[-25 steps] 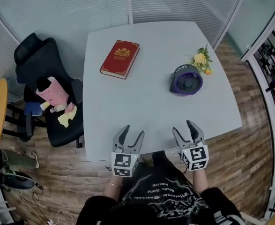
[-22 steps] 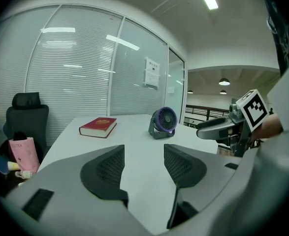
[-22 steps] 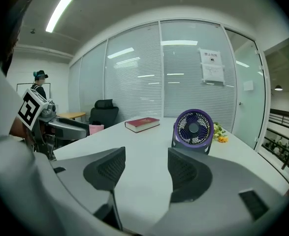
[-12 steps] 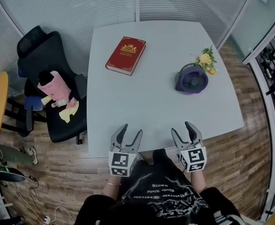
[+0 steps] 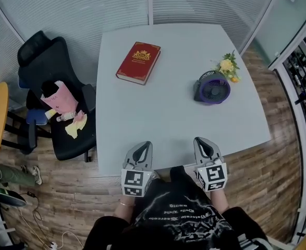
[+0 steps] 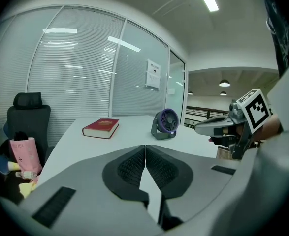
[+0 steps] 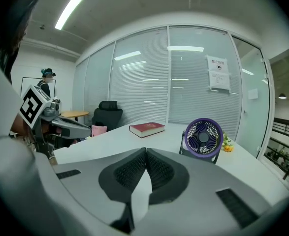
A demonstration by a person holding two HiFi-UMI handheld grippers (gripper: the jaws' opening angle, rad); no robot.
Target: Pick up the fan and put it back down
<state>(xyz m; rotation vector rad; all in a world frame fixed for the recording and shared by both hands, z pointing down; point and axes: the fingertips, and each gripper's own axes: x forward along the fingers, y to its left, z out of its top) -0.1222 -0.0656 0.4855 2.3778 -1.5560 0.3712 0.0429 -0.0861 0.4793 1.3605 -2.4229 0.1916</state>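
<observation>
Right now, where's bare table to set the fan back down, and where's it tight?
Bare: the near half of the table, from the book and fan to the near edge, and the wide strip between book and fan. Tight: the right side, where the fan stands close beside the flowers.

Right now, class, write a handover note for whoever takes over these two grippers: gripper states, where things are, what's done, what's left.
Left gripper: jaws just closed, nothing between them, at the near edge of the white table.
Right gripper: likewise just closed, empty.
The small round purple fan stands upright on the table's right, beside yellow flowers; red hardcover book at the far left.
Done: nothing; fan untouched.
Left: pick the fan up, set it back down.
</observation>
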